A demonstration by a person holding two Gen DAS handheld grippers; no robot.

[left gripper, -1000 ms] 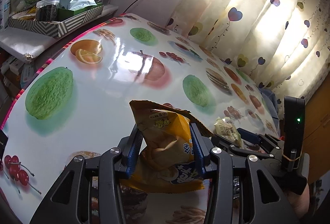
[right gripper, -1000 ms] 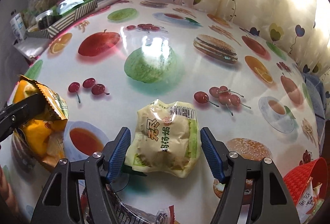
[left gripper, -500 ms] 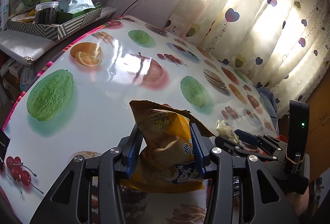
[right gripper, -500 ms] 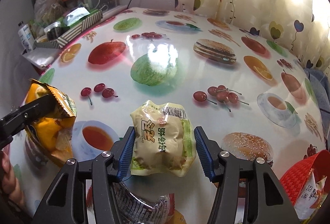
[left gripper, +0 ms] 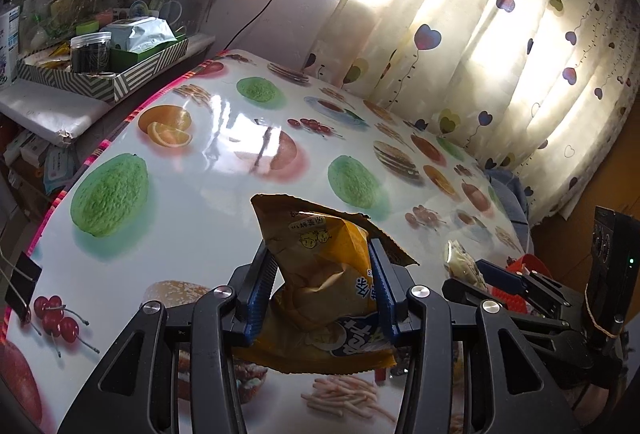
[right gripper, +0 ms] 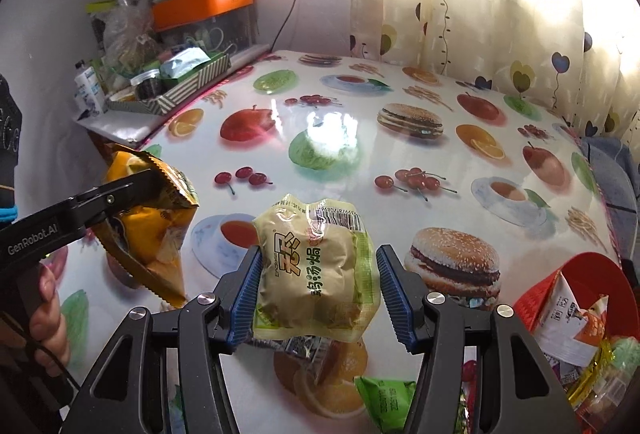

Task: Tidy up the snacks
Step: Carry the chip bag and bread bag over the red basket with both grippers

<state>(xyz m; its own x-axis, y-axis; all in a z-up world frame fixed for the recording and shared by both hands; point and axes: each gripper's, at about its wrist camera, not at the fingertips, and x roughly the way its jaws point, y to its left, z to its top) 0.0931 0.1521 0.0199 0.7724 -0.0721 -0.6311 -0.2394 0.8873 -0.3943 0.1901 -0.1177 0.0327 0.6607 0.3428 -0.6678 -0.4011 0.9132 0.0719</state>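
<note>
My left gripper [left gripper: 322, 274] is shut on an orange-yellow chip bag [left gripper: 320, 274] and holds it above the fruit-print table [left gripper: 200, 170]. The bag also shows at the left of the right wrist view [right gripper: 152, 226]. My right gripper [right gripper: 320, 274] is shut on a pale yellow-green snack packet [right gripper: 316, 270], lifted off the table. That packet shows at the right of the left wrist view [left gripper: 460, 260]. A red basket [right gripper: 588, 274] with several snack packs stands at the lower right.
A green snack pack [right gripper: 386, 400] and another wrapper [right gripper: 308, 348] lie on the table under the right gripper. A striped tray [left gripper: 132, 74] with a jar and boxes sits on a side shelf at the left. Heart-print curtains [left gripper: 480, 34] hang behind the table.
My right gripper closed on the pale packet and lifted it off the table. Both grippers rose, carrying their snacks. The left grip is unchanged.
</note>
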